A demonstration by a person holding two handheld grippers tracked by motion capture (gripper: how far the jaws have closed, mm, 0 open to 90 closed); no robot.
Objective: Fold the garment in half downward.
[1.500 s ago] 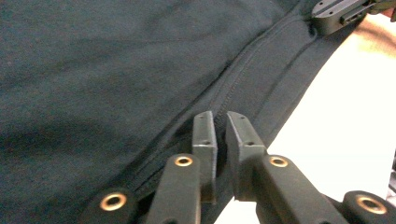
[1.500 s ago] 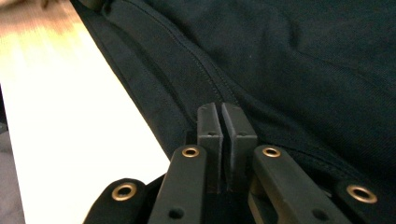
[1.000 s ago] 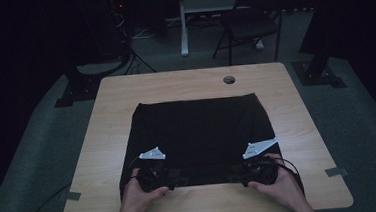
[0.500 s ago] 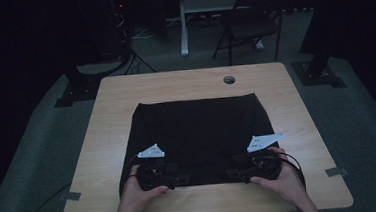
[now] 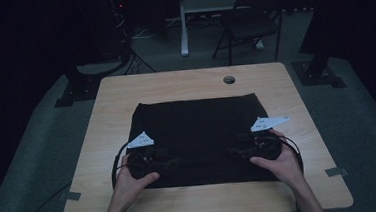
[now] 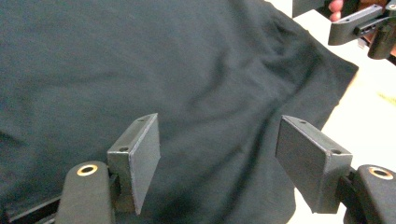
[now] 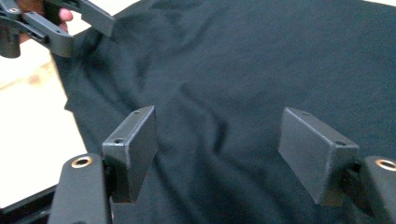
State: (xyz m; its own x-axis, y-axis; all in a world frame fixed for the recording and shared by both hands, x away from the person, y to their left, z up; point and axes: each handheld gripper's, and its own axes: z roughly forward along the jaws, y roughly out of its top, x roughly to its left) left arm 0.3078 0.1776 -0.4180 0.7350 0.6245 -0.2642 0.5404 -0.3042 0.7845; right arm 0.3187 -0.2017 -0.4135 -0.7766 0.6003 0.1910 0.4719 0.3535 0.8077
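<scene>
Right now my left gripper (image 5: pixel 172 163) and my right gripper (image 5: pixel 234 153) both sit over the near edge of the black cloth (image 5: pixel 197 130), which lies spread flat on the wooden table (image 5: pixel 174 87), squarish, with its near hem close to the table's front edge. From the high view I can see where my hands are and how the whole cloth lies, but both grippers are dark against dark fabric there and I cannot read the jaws. The grey plates on top of them stand out pale.

My left gripper view settles it: the two black jaws of my left gripper (image 6: pixel 217 158) stand wide apart, having just been opening, with nothing pinched, only rumpled cloth (image 6: pixel 140 70) lying beneath the gap. That view also shows the cloth's corner ending on pale tabletop, and my other gripper (image 6: pixel 355 28) far off at the upper right.

My right gripper view tells the same of my right gripper (image 7: pixel 217 156): jaws just spread, released, soft folds of cloth (image 7: pixel 261 60) below, untouched by the pads. My left gripper (image 7: pixel 51 23) shows at its upper left, over the cloth's edge.
</scene>
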